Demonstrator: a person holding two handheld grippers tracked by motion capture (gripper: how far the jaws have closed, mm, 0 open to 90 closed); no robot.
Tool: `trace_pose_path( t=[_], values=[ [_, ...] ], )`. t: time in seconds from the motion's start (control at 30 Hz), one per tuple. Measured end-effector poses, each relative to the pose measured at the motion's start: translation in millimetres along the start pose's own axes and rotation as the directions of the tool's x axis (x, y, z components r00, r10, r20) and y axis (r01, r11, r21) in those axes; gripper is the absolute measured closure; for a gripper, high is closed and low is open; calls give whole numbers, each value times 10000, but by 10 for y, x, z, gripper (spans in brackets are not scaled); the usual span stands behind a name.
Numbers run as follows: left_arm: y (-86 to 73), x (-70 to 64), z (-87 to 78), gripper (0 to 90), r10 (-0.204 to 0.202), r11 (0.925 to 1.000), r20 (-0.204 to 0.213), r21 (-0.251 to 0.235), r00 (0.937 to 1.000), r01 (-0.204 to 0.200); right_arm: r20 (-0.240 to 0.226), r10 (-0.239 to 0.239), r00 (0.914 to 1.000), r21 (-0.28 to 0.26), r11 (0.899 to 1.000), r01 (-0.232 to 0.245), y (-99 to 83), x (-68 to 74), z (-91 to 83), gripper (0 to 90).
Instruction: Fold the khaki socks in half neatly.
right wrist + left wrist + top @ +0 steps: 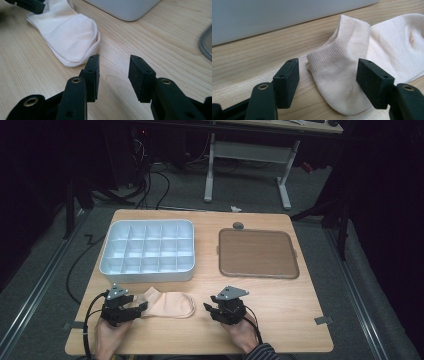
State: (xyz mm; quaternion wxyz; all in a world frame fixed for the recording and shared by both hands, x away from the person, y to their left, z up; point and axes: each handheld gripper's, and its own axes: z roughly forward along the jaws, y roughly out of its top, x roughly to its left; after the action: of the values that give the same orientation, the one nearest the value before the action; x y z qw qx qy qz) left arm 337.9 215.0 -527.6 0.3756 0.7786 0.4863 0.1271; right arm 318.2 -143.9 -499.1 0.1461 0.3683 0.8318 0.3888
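A cream ankle sock (169, 304) lies flat on the wooden table near the front edge, between the two grippers. My left gripper (141, 307) stands open at the sock's left end. In the left gripper view the ribbed cuff of the sock (337, 67) sits between the two pads of the left gripper (328, 65), with a gap on each side. My right gripper (207, 308) is open just right of the toe. In the right gripper view the right gripper (114, 58) holds nothing, and the sock's toe (72, 35) lies just left of its left jaw.
A white tray with several compartments (145, 276) stands behind the sock at the back left. A brown flat tray (257, 254) sits at the back right, with a small grey disc (238, 225) behind it. Bare wood (280, 305) stretches right of the right gripper.
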Motion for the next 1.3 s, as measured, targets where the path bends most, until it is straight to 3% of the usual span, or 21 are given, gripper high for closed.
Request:
trace_pose_path(
  t=[0.4,0.83,1.3],
  values=[
    [-3,-40,24,409,260,9996,-374,60,9990,-258,-376,-216,9991,194,9996,224,96,154,195,584],
    [1,-70,31,465,453,9989,-710,121,9964,-446,-302,-115,9995,521,9986,131,169,239,458,563],
    [11,-103,37,625,705,9974,-645,170,9954,-695,-406,-197,9990,1091,9937,240,145,257,563,752]
  ],
)
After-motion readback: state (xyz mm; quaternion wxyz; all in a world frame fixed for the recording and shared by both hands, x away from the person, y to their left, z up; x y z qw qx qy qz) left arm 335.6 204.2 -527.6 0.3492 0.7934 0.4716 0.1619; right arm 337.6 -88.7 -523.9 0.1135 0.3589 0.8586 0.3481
